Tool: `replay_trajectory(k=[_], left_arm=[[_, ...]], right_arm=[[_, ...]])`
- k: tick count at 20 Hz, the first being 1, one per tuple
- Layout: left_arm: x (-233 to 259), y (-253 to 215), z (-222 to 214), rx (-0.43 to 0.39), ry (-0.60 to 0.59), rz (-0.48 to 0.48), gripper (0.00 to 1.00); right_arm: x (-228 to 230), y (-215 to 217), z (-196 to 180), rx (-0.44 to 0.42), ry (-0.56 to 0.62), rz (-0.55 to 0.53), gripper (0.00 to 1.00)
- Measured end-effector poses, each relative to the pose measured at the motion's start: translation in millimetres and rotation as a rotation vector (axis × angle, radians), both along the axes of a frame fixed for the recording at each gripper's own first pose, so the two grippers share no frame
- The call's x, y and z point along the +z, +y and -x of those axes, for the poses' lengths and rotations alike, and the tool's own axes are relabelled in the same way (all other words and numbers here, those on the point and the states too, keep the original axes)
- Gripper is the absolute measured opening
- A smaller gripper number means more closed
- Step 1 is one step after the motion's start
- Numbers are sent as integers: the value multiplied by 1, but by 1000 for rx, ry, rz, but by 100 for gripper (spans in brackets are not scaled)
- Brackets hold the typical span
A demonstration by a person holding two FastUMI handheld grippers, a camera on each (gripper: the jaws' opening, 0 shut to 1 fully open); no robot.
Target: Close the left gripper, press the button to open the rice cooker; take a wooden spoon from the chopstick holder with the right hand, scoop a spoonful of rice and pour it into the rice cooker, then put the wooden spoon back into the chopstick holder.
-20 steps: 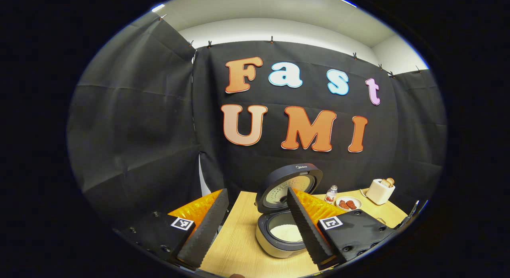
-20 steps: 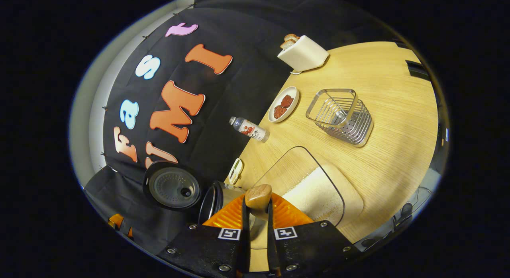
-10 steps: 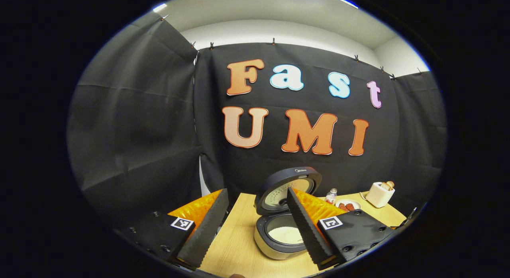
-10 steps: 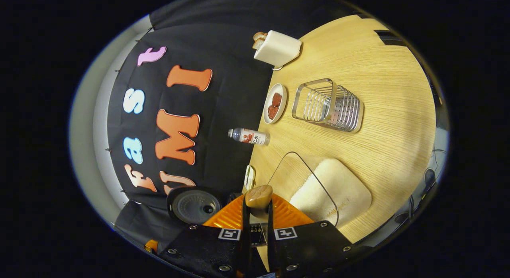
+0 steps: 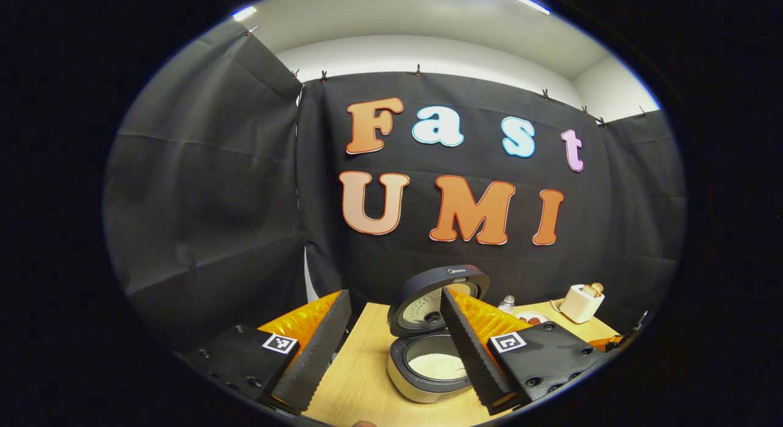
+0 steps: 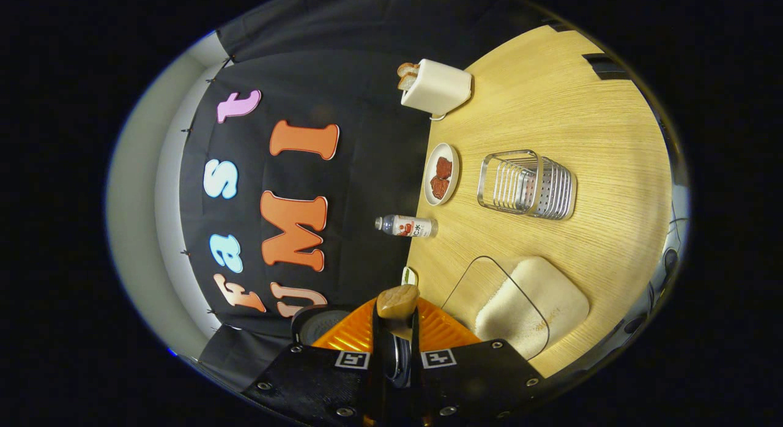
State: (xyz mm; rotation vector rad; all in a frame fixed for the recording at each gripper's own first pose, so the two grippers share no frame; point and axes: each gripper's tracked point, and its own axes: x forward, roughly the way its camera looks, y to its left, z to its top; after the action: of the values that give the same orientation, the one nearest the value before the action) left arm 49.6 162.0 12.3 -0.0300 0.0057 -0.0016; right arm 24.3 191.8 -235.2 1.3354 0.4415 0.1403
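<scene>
One wooden spoon (image 6: 397,301) pinched by its handle in the right gripper (image 6: 396,329) jaws, view rolled sideways, open rice cooker (image 5: 428,347) with white rice inside on the tabletop (image 5: 361,384), left gripper (image 5: 391,347) jaws wide before it, empty wire holder (image 6: 527,183) beside rice tray (image 6: 526,304).

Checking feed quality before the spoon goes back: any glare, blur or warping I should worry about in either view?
Left gripper view: sharp, evenly lit, fisheye bends the wall edges; rice cooker reads clearly. Right gripper view: rolled sideways, table edge curved, chopstick holder crisp with mild metal sheen; wooden spoon close but sharp.
</scene>
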Motion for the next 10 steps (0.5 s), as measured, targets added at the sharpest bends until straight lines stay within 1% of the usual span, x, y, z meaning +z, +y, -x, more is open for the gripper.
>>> replay_trajectory(k=[2,5,8,10], left_arm=[[1,-1,0,-2,-1,-1,96],[4,-1,0,5,-6,2,100],[5,1,0,10,-4,4,98],[7,1,3,13,-8,6,96]], right_arm=[[8,0,-2,-3,-3,-24,16],[19,2,-1,-1,12,-38,17],[41,6,-3,3,-4,-41,16],[57,10,-6,6,-19,-66,16]])
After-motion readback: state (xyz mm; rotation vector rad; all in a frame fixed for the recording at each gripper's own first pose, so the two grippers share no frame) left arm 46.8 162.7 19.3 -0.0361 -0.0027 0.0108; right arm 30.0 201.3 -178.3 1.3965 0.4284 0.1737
